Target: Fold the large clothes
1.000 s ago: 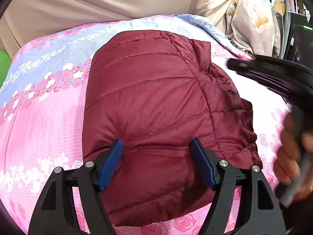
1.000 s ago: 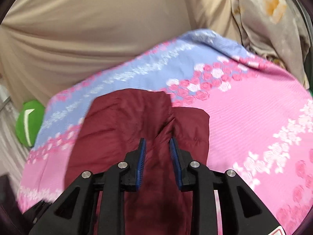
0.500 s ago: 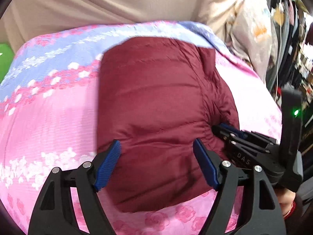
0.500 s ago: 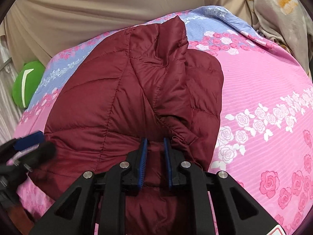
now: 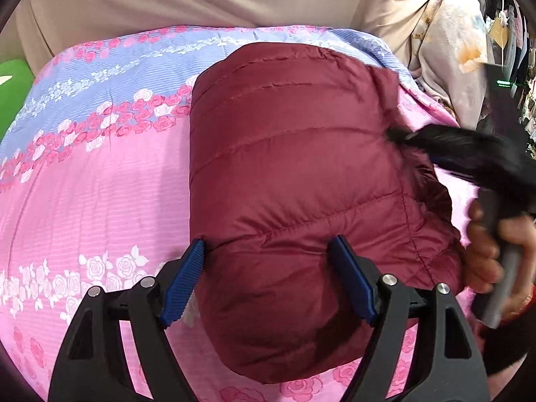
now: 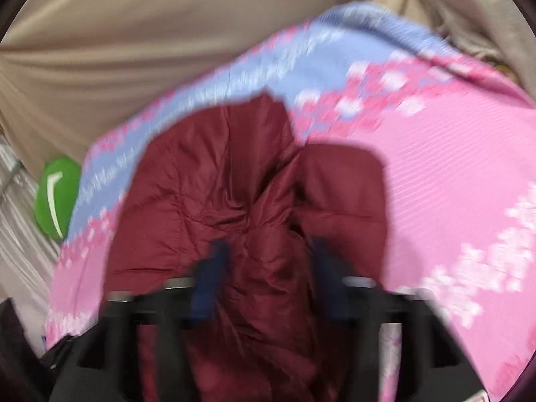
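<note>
The maroon puffer jacket (image 5: 301,181) is lying bundled on the floral bedspread (image 5: 100,181), reaching from the near edge of the bed up toward the far edge, where the blue band is running. Its long axis is running straight away from the left claw (image 5: 268,284), and that claw is hovering released, its blue pads (image 5: 182,281) standing wide, straddling the near end of the bundle without pressing it. Over at the jacket's right side, the right claw (image 5: 398,135) is coming in blurred, a hand (image 5: 492,251) gripping its handle. In the right wrist view everything is smearing with motion, but the right claw's jaws are closing, with a ridge of gathered maroon fabric sitting between them; whether the pads are biting yet, I cannot tell. The judgement here: the right claw is the nearer one to the loose side flap, so the coming fold is likely hinging on it carrying that edge across the jacket's width, while the left is standing ready to steady the near end.
</note>
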Motion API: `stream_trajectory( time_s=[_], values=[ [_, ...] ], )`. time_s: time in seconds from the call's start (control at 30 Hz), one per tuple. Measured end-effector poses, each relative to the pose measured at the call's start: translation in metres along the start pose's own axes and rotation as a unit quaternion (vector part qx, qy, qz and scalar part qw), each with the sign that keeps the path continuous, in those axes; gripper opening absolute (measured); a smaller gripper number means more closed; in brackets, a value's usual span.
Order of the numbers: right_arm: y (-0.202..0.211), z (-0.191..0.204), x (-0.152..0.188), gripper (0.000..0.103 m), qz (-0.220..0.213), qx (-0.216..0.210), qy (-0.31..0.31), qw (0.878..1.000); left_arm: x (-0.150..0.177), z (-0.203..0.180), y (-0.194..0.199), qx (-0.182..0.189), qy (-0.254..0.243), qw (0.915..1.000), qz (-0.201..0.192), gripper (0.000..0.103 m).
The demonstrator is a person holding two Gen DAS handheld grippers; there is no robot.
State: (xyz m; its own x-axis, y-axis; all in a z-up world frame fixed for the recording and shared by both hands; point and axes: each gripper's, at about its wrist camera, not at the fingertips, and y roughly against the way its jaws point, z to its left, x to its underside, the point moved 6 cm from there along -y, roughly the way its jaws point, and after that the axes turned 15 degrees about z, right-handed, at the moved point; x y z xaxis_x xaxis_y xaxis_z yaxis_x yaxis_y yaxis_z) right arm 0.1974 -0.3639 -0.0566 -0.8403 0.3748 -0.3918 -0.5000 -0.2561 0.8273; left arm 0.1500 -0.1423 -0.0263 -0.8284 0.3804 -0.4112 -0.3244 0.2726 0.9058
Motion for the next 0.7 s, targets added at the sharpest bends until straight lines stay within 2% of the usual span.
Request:
stream_trajectory(
  time_s=[0.03, 0.07, 0.1, 0.17, 0.2, 0.23, 0.27, 0.3, 0.33, 0.37, 0.43, 0.47, 0.57, 0.63, 0.7],
  values=[
    [0.004, 0.007, -0.003, 0.008, -0.009, 0.002, 0.006, 1.0, 0.0, -0.001, 0.001, -0.002, 0.0, 1.0, -0.002, 0.075],
    [0.018, 0.017, -0.005, 0.006, -0.038, 0.008, 0.017, 0.999, -0.001, -0.002, 0.002, -0.004, -0.002, 1.0, -0.003, 0.075],
    [0.044, 0.03, -0.006, 0.005, -0.086, 0.0, 0.039, 0.996, -0.002, -0.002, 0.002, -0.006, -0.003, 1.0, -0.003, 0.075],
    [0.074, 0.041, -0.005, 0.005, -0.135, -0.019, 0.055, 0.989, -0.002, -0.005, 0.0, -0.002, -0.006, 1.0, -0.002, 0.077],
    [0.076, 0.036, -0.004, 0.005, -0.139, -0.017, 0.047, 0.989, -0.003, -0.006, -0.002, -0.003, -0.007, 1.0, -0.001, 0.077],
    [0.064, 0.027, -0.004, 0.005, -0.124, 0.001, 0.038, 0.992, -0.003, -0.007, -0.004, -0.009, -0.009, 0.9999, 0.0, 0.077],
    [0.039, 0.012, -0.005, 0.006, -0.092, 0.039, 0.025, 0.995, -0.003, -0.008, -0.006, -0.014, -0.012, 0.9998, -0.001, 0.077],
    [0.007, -0.004, -0.004, 0.014, -0.045, 0.069, 0.01, 0.997, -0.003, -0.01, -0.008, -0.014, -0.017, 0.9997, -0.003, 0.081],
    [-0.013, -0.012, -0.001, 0.014, -0.014, 0.062, 0.001, 0.998, -0.004, -0.013, -0.007, -0.011, -0.022, 0.9997, -0.007, 0.083],
    [-0.02, -0.02, 0.001, 0.012, -0.009, 0.04, -0.015, 0.999, -0.004, -0.015, -0.006, -0.019, -0.024, 0.9995, -0.01, 0.083],
    [-0.004, -0.022, 0.003, 0.015, -0.014, 0.044, -0.035, 0.998, -0.004, -0.018, -0.01, -0.035, -0.03, 0.9989, -0.006, 0.083],
    [0.013, -0.02, 0.006, 0.02, -0.034, 0.058, -0.044, 0.997, -0.004, -0.017, -0.012, -0.037, -0.029, 0.9989, -0.004, 0.083],
    [0.056, -0.004, 0.023, 0.021, -0.086, 0.075, -0.021, 0.993, -0.004, -0.013, -0.013, -0.032, -0.023, 0.9992, 0.0, 0.083],
    [0.07, 0.005, 0.038, 0.02, -0.091, 0.065, 0.004, 0.994, -0.004, -0.012, -0.014, -0.03, -0.021, 0.9993, 0.0, 0.083],
    [0.07, 0.02, 0.061, 0.02, -0.075, 0.077, 0.039, 0.993, -0.004, -0.012, -0.014, -0.033, -0.022, 0.9992, -0.001, 0.083]
  ],
)
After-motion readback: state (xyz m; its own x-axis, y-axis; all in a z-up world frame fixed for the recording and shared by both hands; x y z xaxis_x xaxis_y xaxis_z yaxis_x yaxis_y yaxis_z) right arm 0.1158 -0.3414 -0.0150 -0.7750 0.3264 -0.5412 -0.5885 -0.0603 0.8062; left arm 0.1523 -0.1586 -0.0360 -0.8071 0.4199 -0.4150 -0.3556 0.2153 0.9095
